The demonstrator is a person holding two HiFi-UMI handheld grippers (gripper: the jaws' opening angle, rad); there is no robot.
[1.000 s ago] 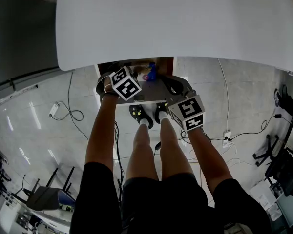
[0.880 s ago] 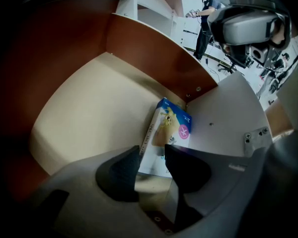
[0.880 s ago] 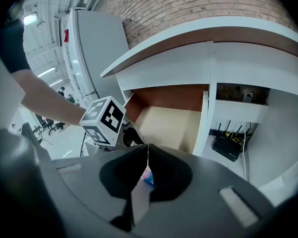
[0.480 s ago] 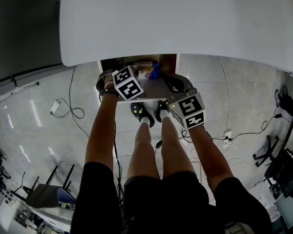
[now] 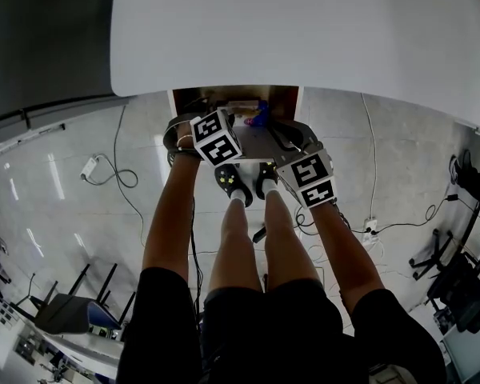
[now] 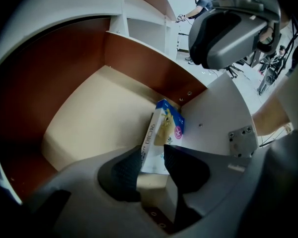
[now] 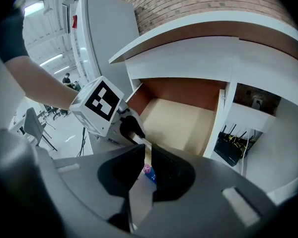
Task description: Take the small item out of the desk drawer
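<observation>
The desk drawer (image 5: 194,100) stands pulled out under the white desktop (image 5: 304,30). A small blue, yellow and white box (image 6: 164,128) leans in the drawer's near corner against the white drawer front (image 6: 213,118). My left gripper (image 6: 153,153) reaches down into the drawer. Its jaws have just been closing, and both pads now press the box's lower end. My right gripper (image 7: 148,152) straddles the top edge of the drawer front (image 7: 139,197). Its jaws have just been opening, and the panel's edge sits loose between them.
The person's legs and shoes (image 5: 244,182) are directly below the drawer. Cables and a power strip (image 5: 88,166) lie on the floor to the left. A black router (image 7: 228,148) sits in the compartment right of the drawer. Chairs stand at the room's edges.
The head view has shifted a little, so the desk and drawer sit further right. Both grippers stay at the drawer, and the left marker cube has rolled slightly.
</observation>
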